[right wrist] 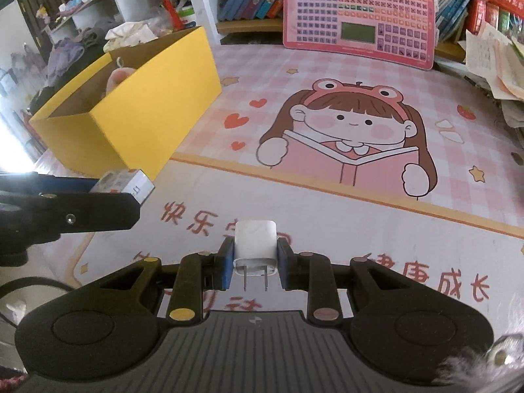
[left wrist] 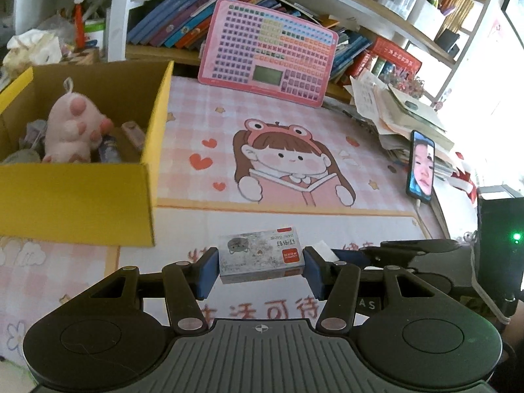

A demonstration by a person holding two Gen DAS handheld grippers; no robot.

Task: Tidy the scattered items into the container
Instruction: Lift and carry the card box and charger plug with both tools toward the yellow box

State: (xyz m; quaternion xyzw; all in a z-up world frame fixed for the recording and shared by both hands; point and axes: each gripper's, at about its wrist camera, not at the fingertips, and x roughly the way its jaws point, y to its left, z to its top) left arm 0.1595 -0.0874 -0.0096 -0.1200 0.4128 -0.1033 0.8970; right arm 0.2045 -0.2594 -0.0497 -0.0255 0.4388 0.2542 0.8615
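My left gripper [left wrist: 261, 267] is shut on a small grey staple box [left wrist: 260, 255] with a red label, held above the pink desk mat [left wrist: 294, 131]. My right gripper [right wrist: 255, 262] is shut on a white plug charger [right wrist: 255, 241] with its two metal prongs pointing back at the camera. The yellow cardboard box [left wrist: 82, 196] stands at the left, ahead of both grippers, and holds a pink plush toy [left wrist: 73, 121] and several small items. In the right wrist view the yellow box [right wrist: 147, 108] sits at upper left, with the left gripper and its staple box [right wrist: 126, 183] just before it.
A pink keyboard toy [left wrist: 268, 52] leans on the bookshelf at the back. A phone [left wrist: 422, 167] stands at the right beside a pile of papers and books [left wrist: 402, 111]. Clutter [right wrist: 131, 32] lies behind the yellow box.
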